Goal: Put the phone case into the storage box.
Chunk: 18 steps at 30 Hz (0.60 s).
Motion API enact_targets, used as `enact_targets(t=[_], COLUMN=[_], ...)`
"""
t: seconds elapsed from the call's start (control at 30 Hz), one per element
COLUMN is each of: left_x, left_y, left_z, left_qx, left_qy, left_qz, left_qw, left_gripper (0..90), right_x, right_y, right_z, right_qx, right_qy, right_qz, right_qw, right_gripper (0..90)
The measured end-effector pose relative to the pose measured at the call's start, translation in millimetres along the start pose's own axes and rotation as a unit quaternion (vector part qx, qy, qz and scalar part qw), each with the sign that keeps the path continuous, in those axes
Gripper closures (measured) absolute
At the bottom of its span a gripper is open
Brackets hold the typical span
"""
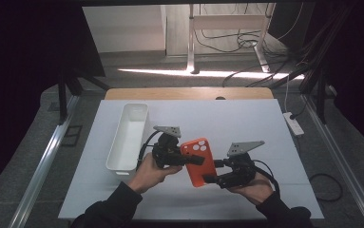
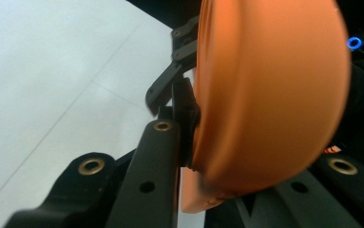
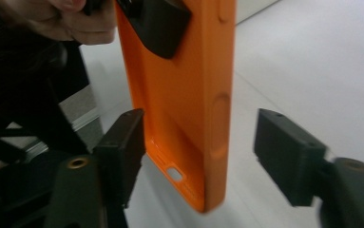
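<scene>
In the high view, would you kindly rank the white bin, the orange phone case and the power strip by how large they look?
1. white bin, clearly largest.
2. orange phone case, held up off the table and so nearer the camera, which flatters it.
3. power strip, smallest, lying off the table's right edge.

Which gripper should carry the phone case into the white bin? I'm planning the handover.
Left. The left gripper is clamped on the phone case and nearer the white bin; the right gripper only straddles its lower end, one pad clearly apart.
</scene>
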<state>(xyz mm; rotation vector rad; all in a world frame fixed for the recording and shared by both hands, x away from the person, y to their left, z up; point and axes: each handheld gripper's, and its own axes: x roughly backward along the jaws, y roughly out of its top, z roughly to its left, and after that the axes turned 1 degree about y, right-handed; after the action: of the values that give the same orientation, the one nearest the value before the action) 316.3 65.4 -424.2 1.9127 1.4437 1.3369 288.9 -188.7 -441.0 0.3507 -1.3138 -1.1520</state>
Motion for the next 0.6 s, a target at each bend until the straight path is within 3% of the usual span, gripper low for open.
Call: enact_targets(t=[0.27,0.3,0.4,0.43,0.5,0.6], left_x=[-5.6,-5.6,-5.9,-5.8,-5.6,-6.2], left_y=[1.9,1.9,2.4,2.4,3.0,3.3], left_z=[-5.2,-5.2,-6.0,-5.4,-5.4,-6.6], left_qx=[-0.009,-0.009,-0.009,-0.005,-0.005,-0.008], left_qy=[-0.033,-0.033,-0.042,-0.049,-0.044,-0.029], left_qz=[-0.002,-0.002,-0.005,-0.009,-0.008,-0.011], left_qw=[0.9994,0.9994,0.9991,0.9988,0.999,0.9995], left_gripper=[84.3,84.2,83.7,82.7,76.8,73.1], right_x=[-3.0,-3.0,-2.4,-1.9,0.2,1.3], right_y=[0.2,0.2,0.4,0.5,0.8,1.4], right_z=[5.2,5.2,5.7,4.4,1.7,2.9], right_qx=[0.027,0.027,0.031,0.026,0.02,0.023], right_qy=[0.044,0.044,0.058,0.072,0.088,0.079], right_qz=[0.011,0.011,0.008,0.008,0.006,0.006], right_qw=[0.9986,0.9986,0.9978,0.997,0.9959,0.9966], right_gripper=[62.3,62.3,74.4,78.2,84.8,85.3])
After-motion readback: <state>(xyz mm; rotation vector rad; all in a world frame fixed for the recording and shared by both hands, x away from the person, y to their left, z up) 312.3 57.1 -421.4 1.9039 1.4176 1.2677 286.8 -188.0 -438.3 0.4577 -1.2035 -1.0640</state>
